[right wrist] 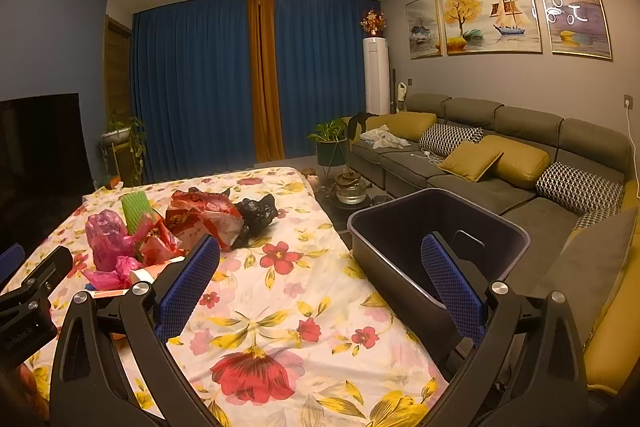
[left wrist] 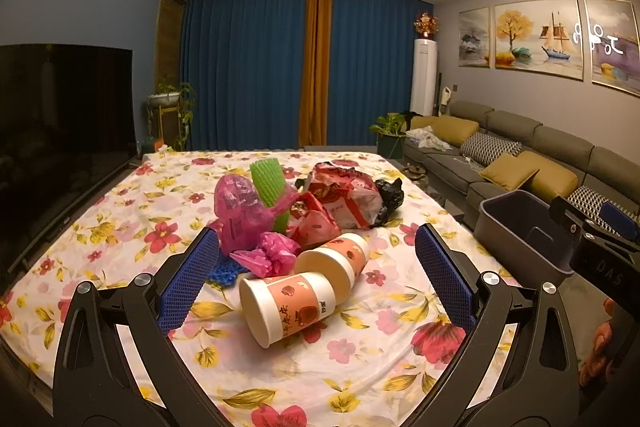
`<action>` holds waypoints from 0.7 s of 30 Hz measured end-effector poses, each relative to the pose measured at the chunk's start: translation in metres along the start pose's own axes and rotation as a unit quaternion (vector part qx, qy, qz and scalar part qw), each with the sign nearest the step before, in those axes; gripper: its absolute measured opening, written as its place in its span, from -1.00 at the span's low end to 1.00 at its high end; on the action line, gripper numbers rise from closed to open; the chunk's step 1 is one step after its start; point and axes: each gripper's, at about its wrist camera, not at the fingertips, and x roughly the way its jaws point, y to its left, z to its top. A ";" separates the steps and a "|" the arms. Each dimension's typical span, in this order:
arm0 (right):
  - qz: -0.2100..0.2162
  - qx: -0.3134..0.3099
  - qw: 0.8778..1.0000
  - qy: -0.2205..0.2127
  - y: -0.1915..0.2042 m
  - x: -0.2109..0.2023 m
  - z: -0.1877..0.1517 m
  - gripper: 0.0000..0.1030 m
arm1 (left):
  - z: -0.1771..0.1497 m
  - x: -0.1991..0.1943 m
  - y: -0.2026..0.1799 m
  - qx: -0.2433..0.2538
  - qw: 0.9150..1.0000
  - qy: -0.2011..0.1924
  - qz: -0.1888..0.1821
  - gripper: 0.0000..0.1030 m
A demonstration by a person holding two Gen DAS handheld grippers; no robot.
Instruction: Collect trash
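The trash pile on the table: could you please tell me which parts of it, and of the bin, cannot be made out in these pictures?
- Blue mesh, left wrist: mostly hidden by the left finger and pink bag.
- Paper cups: in right wrist, hidden behind its left finger.
- Black bag: partly behind the red wrapper.
- Bin bottom: hidden by its wall and the right finger.

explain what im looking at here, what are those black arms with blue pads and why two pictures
Those are two hand-held grippers, one in each of a person's hands, each with a fisheye camera looking along its fingers. One picture is from the left gripper, the other from the right gripper. Both are open and hold nothing. On the flowered tablecloth lies a trash pile: two paper cups on their sides, pink plastic bags, a green foam net, red-and-white wrappers and a black bag. The grey bin stands at the table's right edge.
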 end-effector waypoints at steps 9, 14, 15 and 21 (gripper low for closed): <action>-0.001 0.000 1.000 -0.002 -0.001 0.000 0.002 0.90 | -0.001 0.001 -0.001 0.000 1.000 0.000 0.001 0.88; 0.000 0.000 1.000 -0.002 -0.001 0.000 0.002 0.90 | -0.001 0.002 -0.001 -0.001 1.000 0.001 0.001 0.88; 0.000 0.001 1.000 -0.002 -0.001 0.000 0.002 0.90 | -0.001 0.002 -0.001 -0.002 1.000 0.001 0.000 0.88; 0.001 0.000 1.000 -0.002 -0.001 0.000 0.002 0.90 | -0.001 0.002 -0.001 -0.001 1.000 0.000 0.000 0.88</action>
